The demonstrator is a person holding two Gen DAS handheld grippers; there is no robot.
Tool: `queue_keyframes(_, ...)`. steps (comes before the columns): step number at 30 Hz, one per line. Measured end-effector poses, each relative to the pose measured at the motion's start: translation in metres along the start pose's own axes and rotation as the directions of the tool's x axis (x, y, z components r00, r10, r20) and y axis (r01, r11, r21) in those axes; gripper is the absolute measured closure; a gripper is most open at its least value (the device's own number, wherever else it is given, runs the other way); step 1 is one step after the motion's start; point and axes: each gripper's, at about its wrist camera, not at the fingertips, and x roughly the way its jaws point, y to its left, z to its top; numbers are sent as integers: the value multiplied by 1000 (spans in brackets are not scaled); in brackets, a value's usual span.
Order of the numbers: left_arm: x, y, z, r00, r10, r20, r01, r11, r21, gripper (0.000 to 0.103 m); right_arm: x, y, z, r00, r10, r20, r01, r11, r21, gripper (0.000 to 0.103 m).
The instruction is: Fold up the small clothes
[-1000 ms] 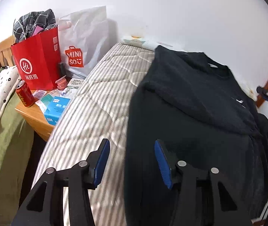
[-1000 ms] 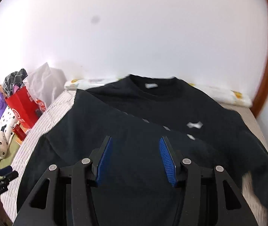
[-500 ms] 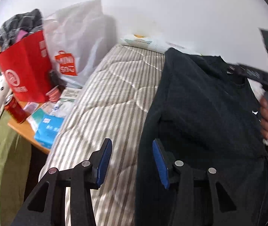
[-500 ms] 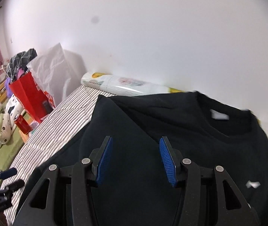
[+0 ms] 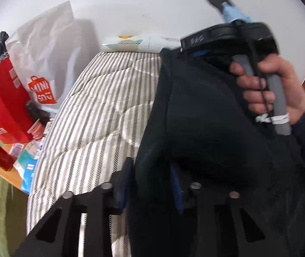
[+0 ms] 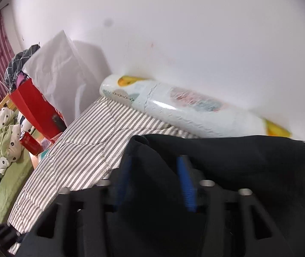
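A black sweater (image 5: 206, 117) lies on the striped mattress (image 5: 101, 117), its left side folded inward. My left gripper (image 5: 151, 187) is at the near part of the sweater's left edge. Its jaws are closing, and the blue pads pinch the bunched fabric. In the left wrist view a person's hand (image 5: 270, 90) holds the right tool at the sweater's far left corner. In the right wrist view my right gripper (image 6: 154, 182) straddles a raised fold of the sweater (image 6: 227, 156). Its jaws are closing with cloth between the pads, which still stand apart from it.
A plastic-wrapped package (image 6: 184, 109) lies along the white wall at the mattress's far end. Left of the bed, a nightstand holds a red bag (image 5: 2, 98), a white shopping bag (image 5: 45, 60), a red can (image 5: 0, 156) and small packets. Green bedding (image 6: 6, 171) lies further left.
Both grippers came down onto the sweater's left edge and their jaws narrowed. The right one swept left across the sweater to its far corner and now fills the left view's upper right.
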Motion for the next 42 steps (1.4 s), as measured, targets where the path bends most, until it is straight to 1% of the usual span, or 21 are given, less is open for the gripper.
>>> queue_keyframes(1,-1,1,0,1000,-21,6,21,1000,-5,96,3,0,0,1000,7,-7,-7,1000,-1,98)
queue_keyframes(3,-5,8,1,999,-40,24,41,999,-35,96,8,-5,4,1000,-4,12,4,1000,-3,100)
queue_keyframes(6,-5,15,0,998,-65,19,66,995,-69,96,11,-20,9,999,-6,31,5,999,41,100)
queue_keyframes(7,-4,17,-1,998,-69,15,70,995,-78,96,15,-24,10,1000,3,31,-5,998,61,103)
queue_keyframes(10,-1,16,-2,998,-64,5,64,995,-74,96,34,-29,10,997,-82,3,82,995,63,103)
queue_keyframes(12,-1,14,-2,999,-52,1,52,996,-71,96,37,-30,8,998,-63,-1,63,995,74,103)
queue_keyframes(17,-2,9,-2,1000,-12,-12,11,998,-60,91,-1,-39,0,998,-57,23,55,995,87,103)
queue_keyframes(19,-5,10,-5,999,-12,-33,10,997,-81,86,-21,-47,-9,998,-64,18,62,994,90,100)
queue_keyframes(20,-7,9,-6,999,-15,-42,12,996,-87,84,-38,-55,-19,997,-72,18,70,992,103,98)
queue_keyframes(21,-11,10,-9,998,-21,-51,16,995,-94,80,-47,-62,-26,997,-82,14,80,991,110,89)
queue_keyframes(22,-15,10,-11,998,-24,-55,18,995,-96,75,-65,-72,-40,994,-107,6,106,987,117,76)
queue_keyframes(23,-18,10,-14,998,-24,-57,18,995,-97,72,-80,-77,-52,992,-130,7,128,984,121,69)
queue_keyframes(25,-28,10,-22,998,-30,-57,25,995,-101,56,-118,-99,-87,977,-213,22,208,968,138,47)
queue_keyframes(27,-38,10,-30,998,-40,-50,34,994,-103,44,-146,-118,-117,958,-285,15,280,947,159,39)
queue_keyframes(30,-50,5,-41,997,-52,-51,48,995,-83,44,-190,-160,-177,914,-404,-41,402,888,224,37)
queue_keyframes(32,-57,0,-50,998,-48,-46,45,996,-72,44,-210,-185,-210,891,-446,-88,453,850,269,37)
queue_keyframes(35,-63,-4,-60,997,-56,-45,52,996,-76,44,-221,-212,-252,856,-489,-168,517,796,316,37)
queue_keyframes(36,-63,-5,-63,997,-60,-47,56,995,-78,44,-221,-216,-263,860,-479,-178,510,791,337,37)
queue_keyframes(38,-64,-7,-68,997,-56,-48,53,996,-74,43,-221,-221,-275,893,-421,-156,448,811,376,37)
queue_keyframes(41,-64,-9,-74,998,-28,-56,24,997,-72,43,-220,-216,-277,890,-440,-123,453,814,363,40)
queue_keyframes(42,-65,-9,-76,998,-22,-53,18,997,-78,43,-215,-212,-271,891,-440,-110,449,822,351,58)
